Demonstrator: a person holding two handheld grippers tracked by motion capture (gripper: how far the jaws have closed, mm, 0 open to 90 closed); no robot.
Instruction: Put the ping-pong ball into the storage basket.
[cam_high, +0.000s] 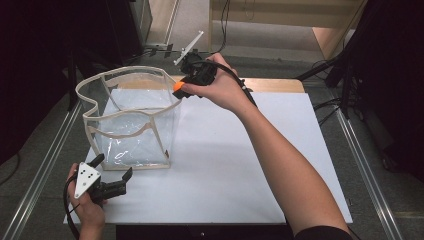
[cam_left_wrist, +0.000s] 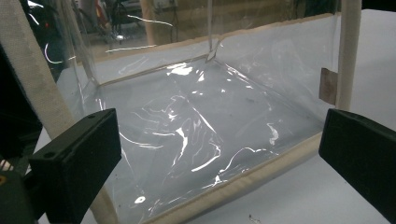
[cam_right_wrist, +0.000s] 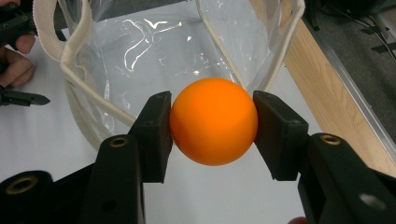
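Your right gripper (cam_right_wrist: 212, 122) is clamped on the orange ball (cam_right_wrist: 213, 121), one jaw on each side of it, and you hold it in the air just beside the far right corner of the clear bag (cam_high: 131, 116). That is the relation the next move turns on: in the high view the ball (cam_high: 178, 88) sits at rim height, right at the bag's cream-trimmed edge, not yet plainly over the opening. The mouth lies to the left of the ball and a little toward you, so I judge you need a short carry that way before you let go (drop it here and it may clip the rim and roll off across the white table (cam_high: 240, 165)).

The bag stands upright with its mouth open to the top. Your right hand is by far the nearer one to the opening. Your left gripper (cam_high: 114, 176) rests low at the bag's near left corner, jaws spread wide and holding nothing, with the bag's lower wall just ahead of them.

Count: one ball, one bag, two grippers.
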